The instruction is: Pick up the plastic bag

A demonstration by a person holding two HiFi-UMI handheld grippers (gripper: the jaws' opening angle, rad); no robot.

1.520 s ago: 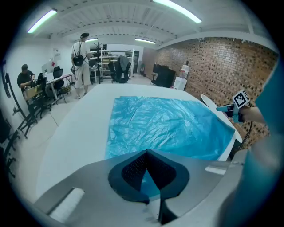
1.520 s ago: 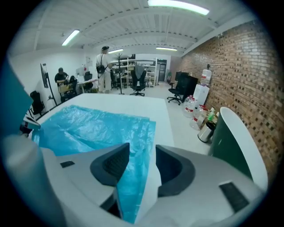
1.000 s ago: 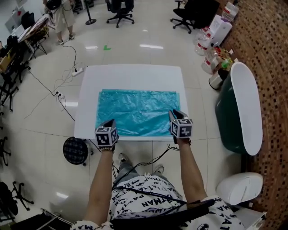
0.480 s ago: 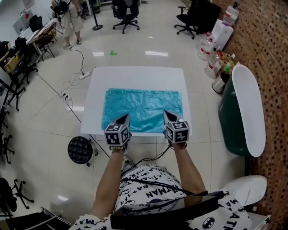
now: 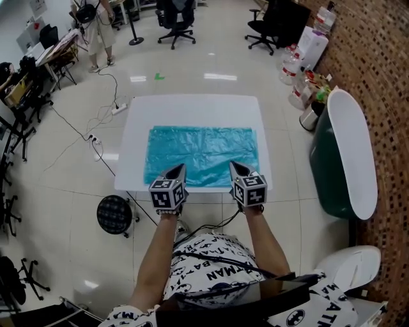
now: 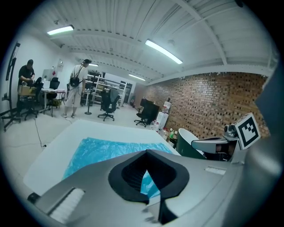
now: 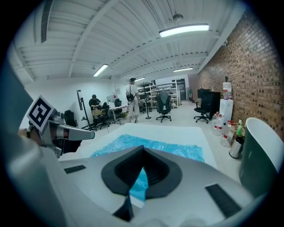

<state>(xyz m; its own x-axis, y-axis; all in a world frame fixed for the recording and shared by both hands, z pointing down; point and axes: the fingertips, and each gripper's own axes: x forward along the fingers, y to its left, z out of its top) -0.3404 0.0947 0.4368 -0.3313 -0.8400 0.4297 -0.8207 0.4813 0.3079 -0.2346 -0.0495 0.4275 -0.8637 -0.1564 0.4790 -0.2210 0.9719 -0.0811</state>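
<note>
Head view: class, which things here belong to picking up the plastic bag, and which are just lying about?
Belong to the job:
plastic bag
table under it
left gripper
right gripper

Just lying about:
stool
office chairs
water bottles
green tub
power strip on the floor

The 2 forearms reach forward, left gripper [image 5: 178, 168] and right gripper [image 5: 234, 165] side by side, jaws closed.

Right gripper [image 7: 142, 150] jaws are seen closed at the tips, nothing clamped. Blue plastic bag [image 7: 177, 148] is seen lying flat on white table [image 7: 177, 132], centre frame.
</note>
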